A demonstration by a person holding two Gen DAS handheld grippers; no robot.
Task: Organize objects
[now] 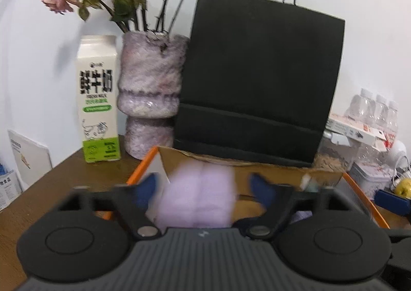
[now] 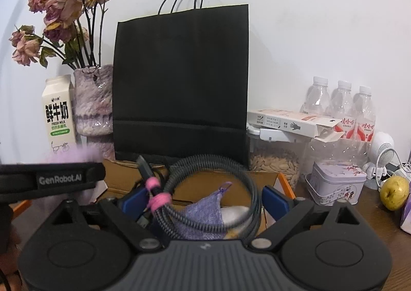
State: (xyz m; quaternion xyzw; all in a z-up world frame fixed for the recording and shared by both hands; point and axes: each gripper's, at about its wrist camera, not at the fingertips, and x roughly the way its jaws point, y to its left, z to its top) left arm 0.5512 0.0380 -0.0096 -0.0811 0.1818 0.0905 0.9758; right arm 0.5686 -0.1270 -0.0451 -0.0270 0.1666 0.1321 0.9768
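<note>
I am holding both tools over the cardboard box, which is sitting in front of the black paper bag. My left gripper is standing wide, pads clear of the blurred lilac fluffy item between them; I judge it could miss the box. My right gripper is also gaping around the coiled cable in the box, so a snag is likely on withdrawal.

Desk: brown wood, smooth. Bag: matt black paper. Box: raw cardboard. Fluffy lilac cloth. Bottles: clear plastic. Tin: glossy metal.
</note>
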